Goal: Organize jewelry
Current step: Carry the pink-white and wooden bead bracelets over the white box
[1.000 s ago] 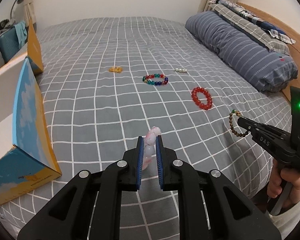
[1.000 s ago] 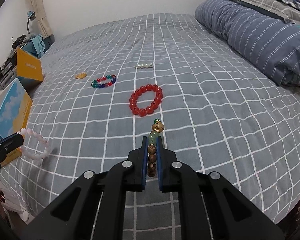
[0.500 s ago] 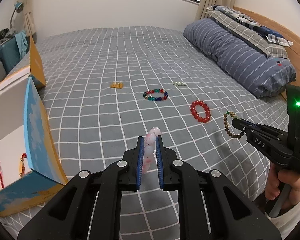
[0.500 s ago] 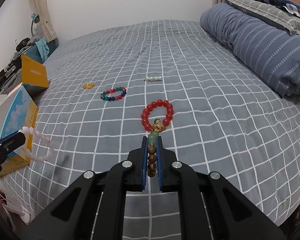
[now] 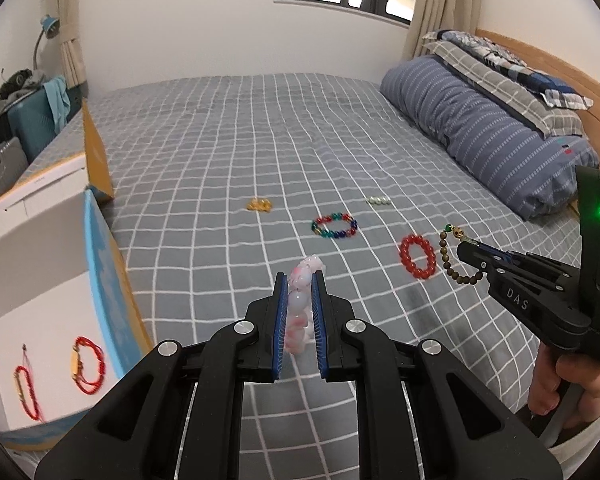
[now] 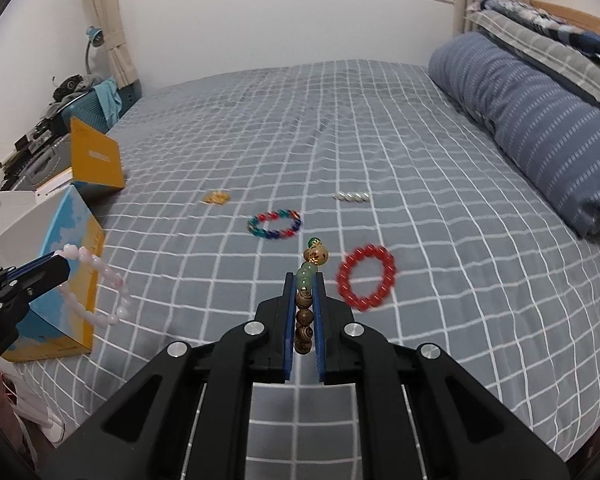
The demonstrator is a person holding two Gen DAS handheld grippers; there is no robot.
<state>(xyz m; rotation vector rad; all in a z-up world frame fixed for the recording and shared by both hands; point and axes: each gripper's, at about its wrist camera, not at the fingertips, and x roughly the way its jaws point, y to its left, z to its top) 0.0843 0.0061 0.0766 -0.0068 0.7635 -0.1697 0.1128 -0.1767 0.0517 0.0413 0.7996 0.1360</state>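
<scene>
My left gripper [image 5: 300, 280] is squeezed tight on a pink bracelet [image 5: 298, 312]. From my right camera I see that bracelet [image 6: 100, 284] hang in a loop off the tips, in the air, in front of a blue and yellow box [image 6: 66, 280].

My right gripper [image 6: 303, 280] is squeezed tight on a brown bead bracelet [image 6: 305, 320]. A green bead and a gold bead stick out past the tips. From my left camera the brown bracelet [image 5: 456, 256] hangs at about 3 o'clock, above the grey checked bed [image 5: 204, 208]. A hand [image 5: 560, 388] holds that gripper at 4 o'clock.

On the bed, a red bracelet [image 5: 417, 256] lies at 2 o'clock, just beside the brown one. A bracelet of many colours [image 5: 335, 226] lies at 12 o'clock, farther off. A small gold piece [image 5: 259, 204] is at 11 o'clock, and a short row of white beads [image 5: 379, 200] at 1 o'clock.

At 8 o'clock the box [image 5: 40, 344] stands open. Two red string bracelets [image 5: 88, 364] lie inside on its white floor. A blue striped pillow [image 5: 488, 128] lies at the far right of the bed.
</scene>
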